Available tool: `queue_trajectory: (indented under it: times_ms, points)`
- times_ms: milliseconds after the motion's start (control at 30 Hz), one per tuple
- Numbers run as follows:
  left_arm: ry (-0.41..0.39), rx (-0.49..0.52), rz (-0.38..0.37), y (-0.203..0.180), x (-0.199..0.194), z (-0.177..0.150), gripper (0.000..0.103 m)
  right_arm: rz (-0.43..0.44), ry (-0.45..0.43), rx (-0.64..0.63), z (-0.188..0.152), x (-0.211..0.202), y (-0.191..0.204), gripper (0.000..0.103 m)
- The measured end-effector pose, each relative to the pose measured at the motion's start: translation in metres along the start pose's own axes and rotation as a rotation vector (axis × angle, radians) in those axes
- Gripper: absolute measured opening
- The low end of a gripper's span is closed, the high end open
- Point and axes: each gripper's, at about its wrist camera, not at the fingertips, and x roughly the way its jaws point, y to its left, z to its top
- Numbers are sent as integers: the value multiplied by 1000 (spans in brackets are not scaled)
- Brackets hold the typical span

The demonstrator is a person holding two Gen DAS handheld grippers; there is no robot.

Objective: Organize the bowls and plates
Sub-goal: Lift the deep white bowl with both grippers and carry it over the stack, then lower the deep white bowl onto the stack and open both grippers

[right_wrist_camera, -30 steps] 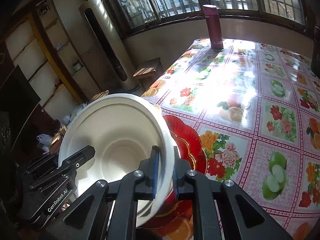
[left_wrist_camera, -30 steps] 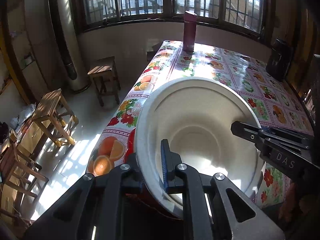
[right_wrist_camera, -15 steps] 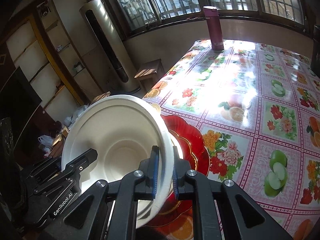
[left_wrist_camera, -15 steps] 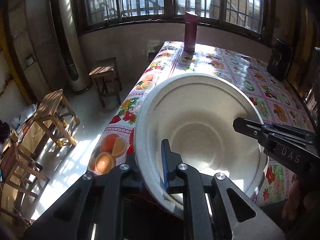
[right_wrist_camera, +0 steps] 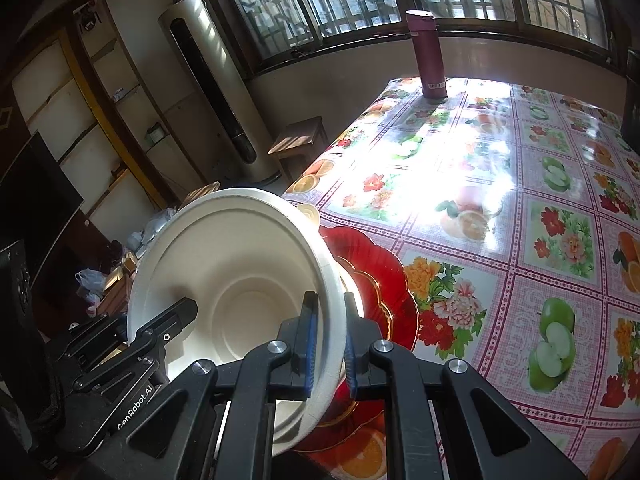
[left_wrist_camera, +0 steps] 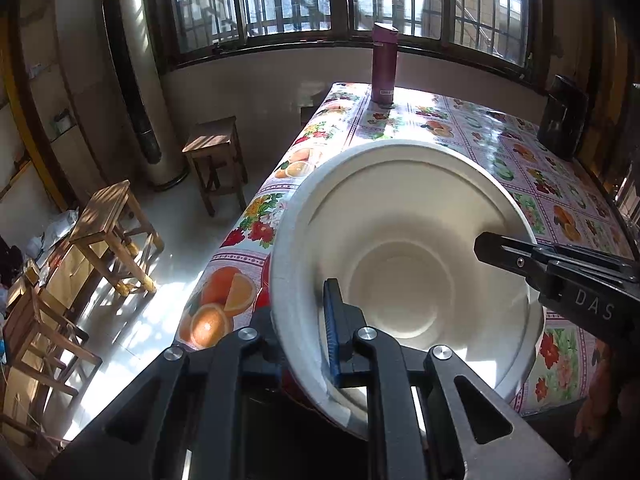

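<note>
We hold a white bowl (left_wrist_camera: 404,248) between our two grippers, tilted so its hollow faces both cameras. Our left gripper (left_wrist_camera: 304,340) pinches the bowl's near rim, one blue-padded finger inside the bowl and the other outside, pressed onto the wall. Our right gripper (right_wrist_camera: 326,340) does the same on the opposite rim — its two blue pads squeeze the thin edge from either side. In the left wrist view the right gripper's black finger reaches in over the far rim from the right; in the right wrist view the left gripper's finger, marked with white lettering, lies inside the bowl at the lower left. The bowl hangs over the near corner of the table (right_wrist_camera: 500,184), above a red plate (right_wrist_camera: 384,280) that lies on the flowered, fruit-printed cloth. Under the held bowl, in the right wrist view, we see more white rims on the plate, though we cannot tell whether the held bowl touches them. At the far end of the table a purple flask (left_wrist_camera: 384,66) stands upright near the window — well apart from the bowl. Wooden stools (left_wrist_camera: 216,160) stand on the floor to the left of the table.
</note>
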Motion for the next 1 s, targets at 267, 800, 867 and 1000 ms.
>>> queue_trajectory:
  times_ms: [267, 800, 867, 1000]
  points:
    - [-10, 5, 1, 1, 1, -2, 12, 5, 2, 15, -1, 2, -2, 11]
    - [-14, 17, -12, -7, -5, -4, 13, 9, 6, 27, -4, 2, -5, 12]
    - [-9, 15, -29, -8, -6, -5, 13, 8, 8, 30, -5, 1, -7, 12]
    - [3, 11, -71, -10, -10, -6, 13, 12, 12, 42, -7, -2, -11, 12]
